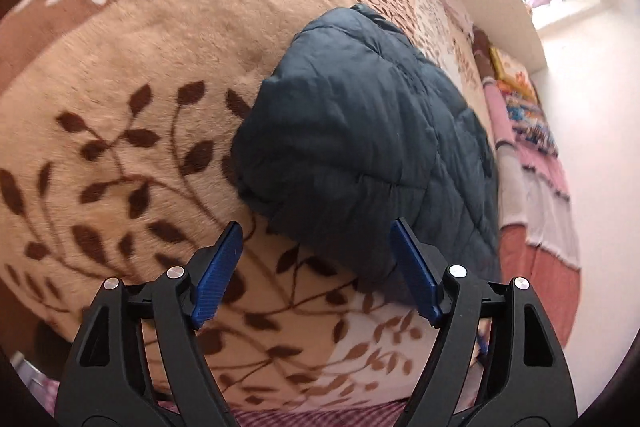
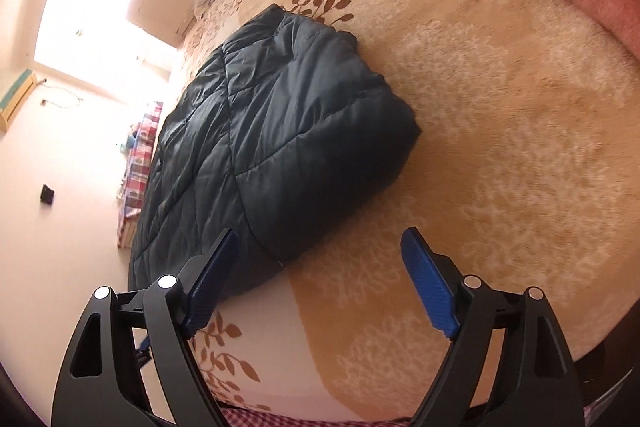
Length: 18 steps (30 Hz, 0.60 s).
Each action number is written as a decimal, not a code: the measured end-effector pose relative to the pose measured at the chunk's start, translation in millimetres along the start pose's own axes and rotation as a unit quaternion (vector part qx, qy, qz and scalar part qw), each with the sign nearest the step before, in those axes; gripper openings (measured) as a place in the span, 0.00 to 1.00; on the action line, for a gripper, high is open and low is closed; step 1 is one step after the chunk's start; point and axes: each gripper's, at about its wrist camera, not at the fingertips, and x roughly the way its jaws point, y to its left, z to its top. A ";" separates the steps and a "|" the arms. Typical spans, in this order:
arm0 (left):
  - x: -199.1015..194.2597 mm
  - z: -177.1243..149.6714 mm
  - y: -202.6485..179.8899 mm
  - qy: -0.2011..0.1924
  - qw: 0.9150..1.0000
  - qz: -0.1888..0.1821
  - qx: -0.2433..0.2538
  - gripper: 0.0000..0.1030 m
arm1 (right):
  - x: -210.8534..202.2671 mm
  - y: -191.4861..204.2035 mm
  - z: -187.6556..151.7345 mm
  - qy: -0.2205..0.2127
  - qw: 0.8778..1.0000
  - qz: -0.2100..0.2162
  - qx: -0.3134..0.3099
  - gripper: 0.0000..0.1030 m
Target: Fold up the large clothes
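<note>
Soft tan blanket [image 1: 120, 75] with brown leaves covers the bed under me. Both my jaws stand wide apart and hold nothing. My left gripper [image 1: 316, 259] has the dark puffy jacket [image 1: 352, 131] just ahead, already bundled. From my right gripper [image 2: 320, 259] it sits ahead, to the left. I think it is light, squishy and slippery, so I would pinch a thick stitched edge.

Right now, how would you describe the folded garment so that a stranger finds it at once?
Look at the wide beige blanket with brown leaves covering the bed. On it lies one dark teal quilted jacket, folded into a puffy bundle. It is the only dark, stitched, shiny thing there.
</note>
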 end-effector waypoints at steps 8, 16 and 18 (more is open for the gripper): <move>33.2 15.6 0.4 -0.021 0.997 -0.023 -0.065 0.83 | 29.5 -4.4 14.2 -0.014 0.999 0.011 0.031 0.80; 34.8 21.7 -18.6 -0.038 0.998 -0.019 -0.048 0.34 | 57.0 -8.7 27.8 -0.039 0.997 0.018 0.063 0.57; 27.3 23.9 -27.1 -0.046 0.998 -0.019 -0.033 0.22 | 55.1 -7.3 29.8 -0.035 0.997 0.028 0.061 0.39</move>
